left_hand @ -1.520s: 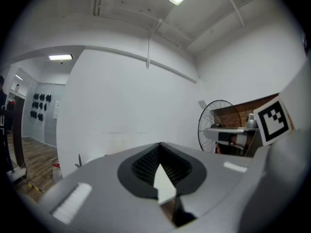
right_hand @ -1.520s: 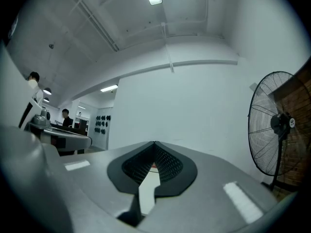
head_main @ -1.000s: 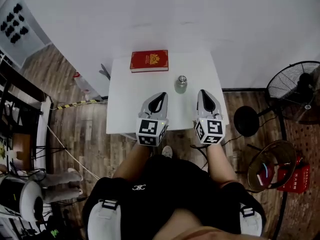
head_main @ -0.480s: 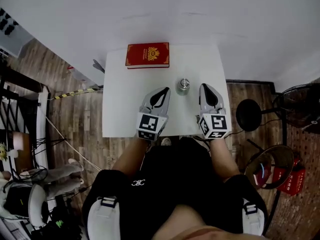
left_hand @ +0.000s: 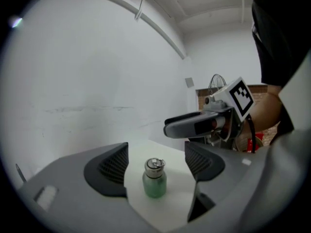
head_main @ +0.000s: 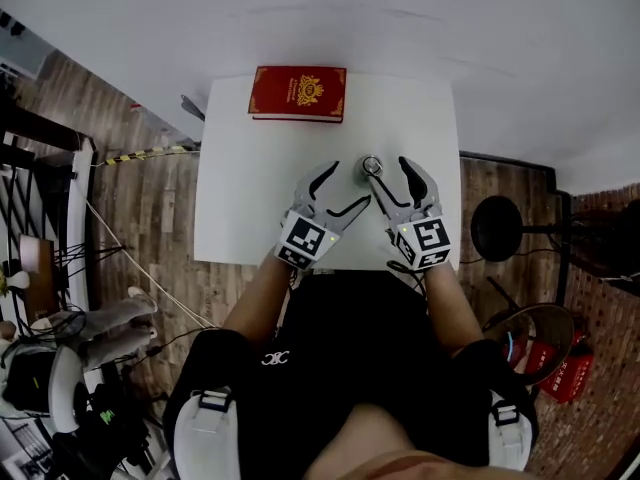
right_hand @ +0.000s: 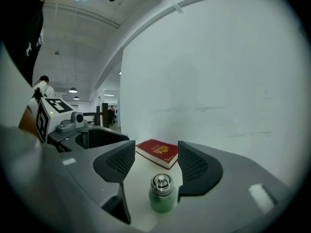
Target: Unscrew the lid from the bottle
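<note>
Bottle (head_main: 372, 167) stands on the white table (head_main: 250, 198), between the spread, ribbed pads of both grippers; the left gripper (head_main: 345, 186) and right gripper (head_main: 388, 171) have just been opening, neither gripping. The head view shows only its ringed metal lid (right_hand: 162, 182); the gripper views show its translucent green body. The red book's (head_main: 298, 92) gold emblem is unreadable.
</note>
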The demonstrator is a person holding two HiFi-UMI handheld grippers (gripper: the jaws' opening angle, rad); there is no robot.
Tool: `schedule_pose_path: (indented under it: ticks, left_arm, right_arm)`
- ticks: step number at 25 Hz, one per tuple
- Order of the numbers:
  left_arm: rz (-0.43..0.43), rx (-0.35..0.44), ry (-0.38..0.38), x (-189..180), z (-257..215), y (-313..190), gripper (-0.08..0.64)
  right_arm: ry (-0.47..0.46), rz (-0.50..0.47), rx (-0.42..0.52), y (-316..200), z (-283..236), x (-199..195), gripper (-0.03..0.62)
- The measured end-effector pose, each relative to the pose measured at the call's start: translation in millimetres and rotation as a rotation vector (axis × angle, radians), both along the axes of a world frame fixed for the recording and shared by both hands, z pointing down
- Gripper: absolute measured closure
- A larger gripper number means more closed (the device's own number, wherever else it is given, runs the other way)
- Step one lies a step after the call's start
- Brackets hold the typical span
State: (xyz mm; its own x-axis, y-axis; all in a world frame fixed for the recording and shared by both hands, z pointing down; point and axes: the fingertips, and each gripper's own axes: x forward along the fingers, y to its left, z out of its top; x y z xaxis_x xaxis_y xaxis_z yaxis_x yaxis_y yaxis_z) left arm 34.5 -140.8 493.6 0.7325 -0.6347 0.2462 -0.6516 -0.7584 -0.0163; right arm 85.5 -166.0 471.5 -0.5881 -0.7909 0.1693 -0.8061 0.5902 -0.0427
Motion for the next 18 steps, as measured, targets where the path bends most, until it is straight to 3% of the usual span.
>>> schedule_pose_path:
  ticks: [3, 10, 18]
  left_arm:
    - [0.015, -0.009, -0.066, 2, 24, -9, 0.167]
    - [0.065, -0.066, -0.082, 20, 85, -26, 0.167]
    - [0.11, -0.186, 0.004, 33, 127, -48, 0.167]
  right_arm:
    - [0.042, -0.034, -0.039, -7, 21, -5, 0.342]
    - [0.102, -0.079, -0.159, -25, 71, -10, 0.343]
    - [0.184, -0.144, -0.222, -36, 105, -19, 0.342]
